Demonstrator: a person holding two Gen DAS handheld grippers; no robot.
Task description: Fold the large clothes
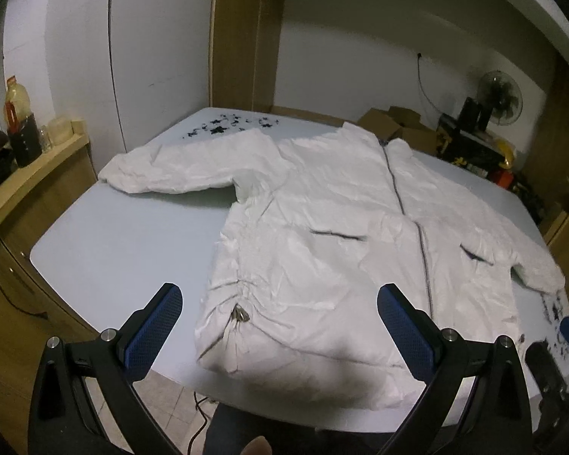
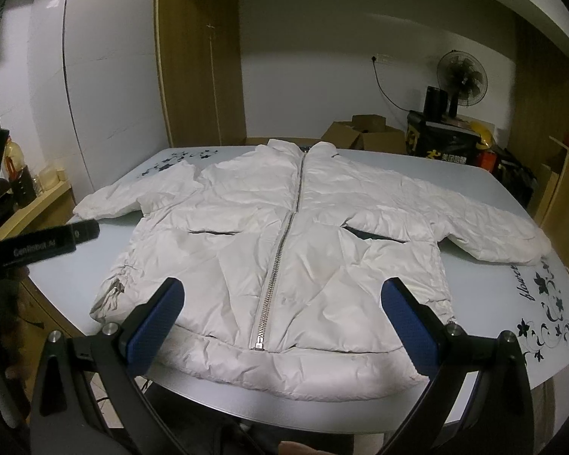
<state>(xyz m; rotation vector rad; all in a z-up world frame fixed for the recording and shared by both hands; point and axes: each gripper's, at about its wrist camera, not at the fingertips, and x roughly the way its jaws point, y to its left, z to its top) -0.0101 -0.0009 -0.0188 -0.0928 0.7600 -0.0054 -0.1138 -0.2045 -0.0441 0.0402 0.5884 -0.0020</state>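
Left wrist view, jacket (image 1: 322,235) right cuff cut off by hand-held gripper (image 1: 280,326)

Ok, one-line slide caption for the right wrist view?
Open right gripper hovers over the hem of a zipped white puffer jacket spread flat on the table.
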